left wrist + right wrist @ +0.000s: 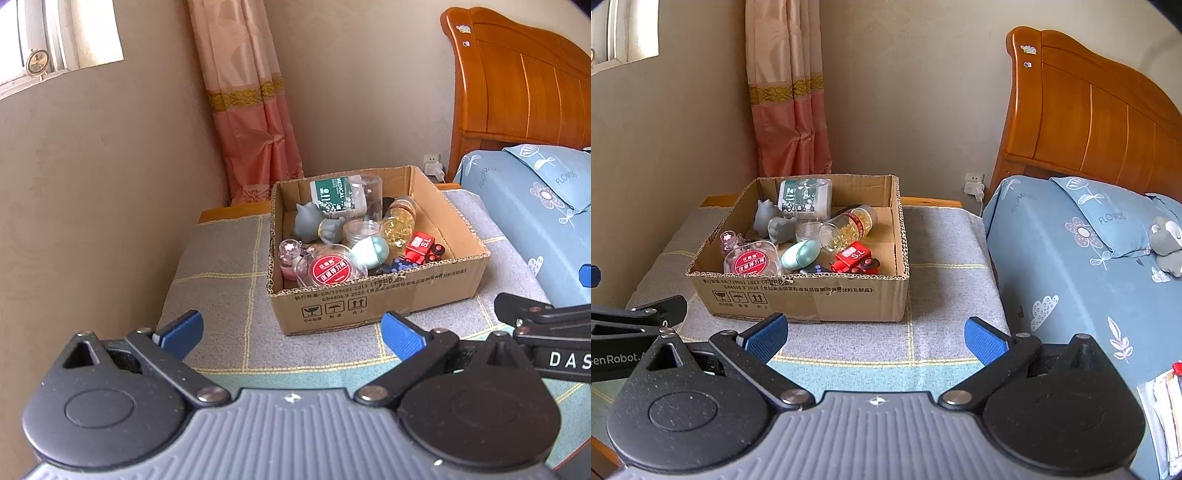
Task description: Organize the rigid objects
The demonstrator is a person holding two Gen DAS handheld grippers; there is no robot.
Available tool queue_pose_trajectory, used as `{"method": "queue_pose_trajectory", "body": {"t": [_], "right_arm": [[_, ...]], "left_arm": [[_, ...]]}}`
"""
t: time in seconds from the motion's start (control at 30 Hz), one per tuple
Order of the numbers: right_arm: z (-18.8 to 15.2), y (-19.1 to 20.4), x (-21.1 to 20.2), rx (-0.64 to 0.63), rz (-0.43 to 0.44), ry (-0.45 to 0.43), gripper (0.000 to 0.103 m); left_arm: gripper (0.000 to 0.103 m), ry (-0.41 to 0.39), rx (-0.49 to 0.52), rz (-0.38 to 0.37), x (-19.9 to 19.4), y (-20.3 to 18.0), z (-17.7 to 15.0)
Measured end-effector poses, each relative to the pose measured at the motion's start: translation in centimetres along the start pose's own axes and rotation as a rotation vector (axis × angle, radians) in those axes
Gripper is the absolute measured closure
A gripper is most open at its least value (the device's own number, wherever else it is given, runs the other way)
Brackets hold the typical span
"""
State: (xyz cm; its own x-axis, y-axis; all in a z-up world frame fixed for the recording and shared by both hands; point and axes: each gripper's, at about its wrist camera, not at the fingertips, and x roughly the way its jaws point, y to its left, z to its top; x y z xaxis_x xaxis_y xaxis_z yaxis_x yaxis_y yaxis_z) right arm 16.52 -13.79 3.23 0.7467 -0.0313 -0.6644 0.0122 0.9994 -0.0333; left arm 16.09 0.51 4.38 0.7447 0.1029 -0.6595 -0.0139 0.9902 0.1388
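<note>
My left gripper (291,330) and right gripper (875,334) hang wide and empty near the front edge of the grey checked blanket (945,291), squared to the brown cardboard box (812,295) holding the jumbled rigid objects (809,240), probably readying a pick.

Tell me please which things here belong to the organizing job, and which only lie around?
Belong to the job:
cardboard box
red toy truck
capsule bottle
grey figures
mint egg-shaped case
round red-label container
both grippers, open and empty: left gripper, right gripper

Only lying around:
curtain
headboard
blue pillow
wall charger
</note>
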Motion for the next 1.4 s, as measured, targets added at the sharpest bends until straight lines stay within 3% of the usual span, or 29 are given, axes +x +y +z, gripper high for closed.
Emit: {"method": "queue_pose_trajectory", "body": {"t": [1.4], "right_arm": [[0.14,-0.21,-0.29,0.009,-0.006,-0.015,0.000]], "left_arm": [[0.001,0.002,0.014,0.002,-0.28,-0.22,-0.02]]}}
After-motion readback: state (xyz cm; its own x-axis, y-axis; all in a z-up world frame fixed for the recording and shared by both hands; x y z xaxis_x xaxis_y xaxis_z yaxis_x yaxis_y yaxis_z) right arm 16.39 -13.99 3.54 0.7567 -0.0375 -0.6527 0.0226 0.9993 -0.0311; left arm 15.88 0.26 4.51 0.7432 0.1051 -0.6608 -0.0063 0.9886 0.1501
